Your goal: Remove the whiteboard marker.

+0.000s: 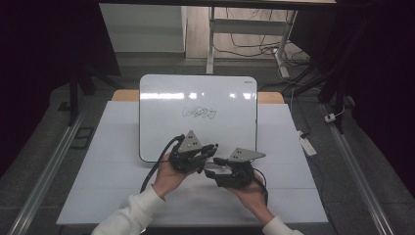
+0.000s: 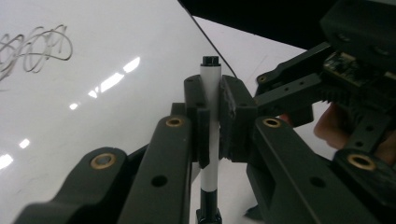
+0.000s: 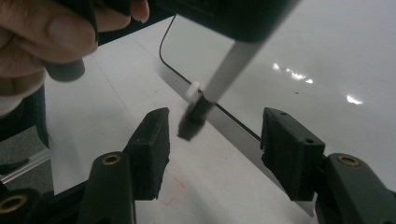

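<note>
Gripping a white marker [image 2: 210, 98] between pressed-together jaws, the left gripper [image 1: 209, 149] sits just below the centre of the high view, its holder's hand [image 1: 169, 177] and pale sleeve [image 1: 128, 215] entering from the bottom edge. In the left gripper view the marker stands upright between the two black jaws, its dark end poking out above them and its white barrel running down to a black section at the bottom of the frame.

The right gripper [image 1: 219, 160] lies just to the right of the left one in the high view, the two nearly meeting over the lower edge of a whiteboard [image 1: 161, 122]. Its jaws stand spread, with nothing pinched: in the right gripper view the marker's dark tip [image 3: 192, 122] hangs in the gap between them, touching neither jaw, while the grey-looking barrel slants up toward the top centre of the frame.

The whiteboard rests on the white bench [image 1: 107, 181], taking up the upper middle of the bench top in the high view, and carries a small black scribble [image 1: 199, 113] near its centre. That scribble also appears at the upper left of the left gripper view. A faint red mark [image 3: 173, 189] shows on the bench between the right gripper's jaws, low in that view.
</note>
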Available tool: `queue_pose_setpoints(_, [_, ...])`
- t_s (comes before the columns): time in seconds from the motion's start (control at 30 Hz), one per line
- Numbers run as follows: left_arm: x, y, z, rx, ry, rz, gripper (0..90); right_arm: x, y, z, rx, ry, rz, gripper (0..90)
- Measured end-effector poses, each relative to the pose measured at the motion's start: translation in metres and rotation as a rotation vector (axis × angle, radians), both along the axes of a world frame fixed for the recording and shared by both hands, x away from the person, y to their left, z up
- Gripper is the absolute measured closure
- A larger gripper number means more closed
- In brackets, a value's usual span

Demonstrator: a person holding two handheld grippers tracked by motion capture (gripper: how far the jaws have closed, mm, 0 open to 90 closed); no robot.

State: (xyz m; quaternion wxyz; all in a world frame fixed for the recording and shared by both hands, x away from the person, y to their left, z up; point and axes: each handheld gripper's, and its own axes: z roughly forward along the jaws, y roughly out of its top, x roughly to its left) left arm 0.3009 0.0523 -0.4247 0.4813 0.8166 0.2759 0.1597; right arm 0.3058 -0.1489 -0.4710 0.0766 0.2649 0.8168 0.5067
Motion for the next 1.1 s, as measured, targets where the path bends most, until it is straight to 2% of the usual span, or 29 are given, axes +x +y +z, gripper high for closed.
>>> queue_pose_setpoints(0.23, [-0.003, -0.008, 0.000, 0.007, -0.020, -0.005, 81.3, 0.003, 0.008, -0.001, 0.006, 0.043, 0.015, 52.6])
queue_pose_setpoints(0.27, [-0.004, -0.009, 0.000, 0.011, -0.024, -0.005, 81.3, 0.004, 0.010, -0.001, 0.009, 0.056, 0.008, 57.5])
queue_pose_setpoints(0.37, [-0.005, -0.011, -0.001, 0.019, -0.029, -0.007, 81.3, 0.005, 0.011, -0.001, 0.013, 0.074, 0.000, 62.2])
queue_pose_setpoints(0.4, [-0.005, -0.012, -0.001, 0.022, -0.031, -0.006, 81.2, 0.006, 0.011, -0.001, 0.019, 0.089, -0.012, 67.6])
queue_pose_setpoints(0.63, [-0.007, -0.016, -0.002, 0.031, -0.049, 0.005, 81.3, 0.010, 0.012, -0.004, 0.009, 0.135, -0.034, 71.6])
queue_pose_setpoints(0.73, [-0.008, -0.017, -0.001, 0.039, -0.062, 0.004, 81.2, 0.010, 0.012, -0.004, 0.004, 0.128, -0.048, 73.3])
queue_pose_setpoints(0.97, [-0.008, -0.020, -0.003, 0.044, -0.061, 0.002, 80.7, 0.014, 0.008, -0.006, 0.000, 0.152, -0.073, 76.8])
queue_pose_setpoints(1.1, [-0.009, -0.019, -0.002, 0.024, -0.045, -0.007, 76.8, 0.013, 0.007, -0.006, -0.007, 0.138, -0.077, 77.1])
